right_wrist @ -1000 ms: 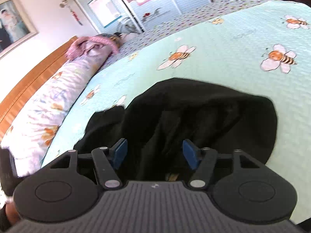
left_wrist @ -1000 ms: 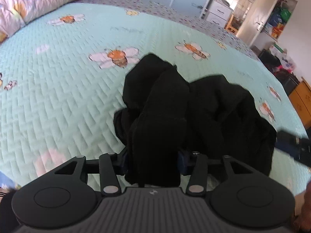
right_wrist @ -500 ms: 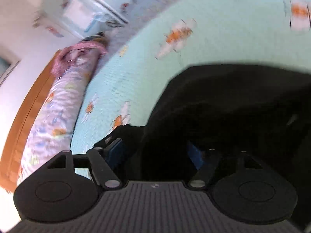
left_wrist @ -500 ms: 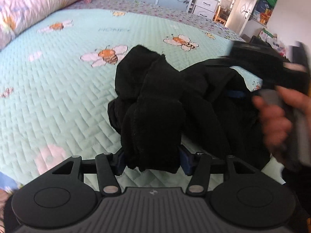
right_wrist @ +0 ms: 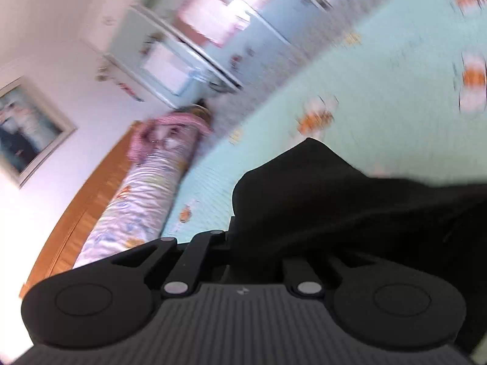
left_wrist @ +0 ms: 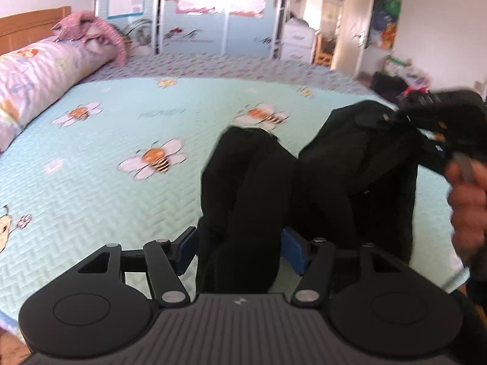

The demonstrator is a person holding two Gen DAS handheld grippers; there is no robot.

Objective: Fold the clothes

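A black garment (left_wrist: 359,164) is lifted in a bunch over the mint bee-print bedspread (left_wrist: 127,206). One thick fold of it (left_wrist: 240,213) runs between the blue pads (left_wrist: 293,254) of my left gripper (left_wrist: 240,251). Those jaws are opening, though both pads still touch the cloth. At the right of the left wrist view, a hand (left_wrist: 465,200) holds my right gripper (left_wrist: 395,117), pinched on the garment's upper edge. In the blurred right wrist view the garment (right_wrist: 350,200) drapes over my right gripper (right_wrist: 255,243) and hides its fingertips, which are shut on the cloth.
A long floral bolster (left_wrist: 33,85) with a pink cloth (left_wrist: 88,27) on it lies along the wooden headboard (left_wrist: 27,27) at the left. Wardrobe doors (left_wrist: 194,15) and cluttered shelves (left_wrist: 386,24) stand beyond the bed. Bare bedspread stretches left of the garment.
The right gripper closed on the garment and raised its edge, rolling sideways. The left gripper rose with its fold, its pads spreading wider. The garment went from a low heap to two lifted bunches.
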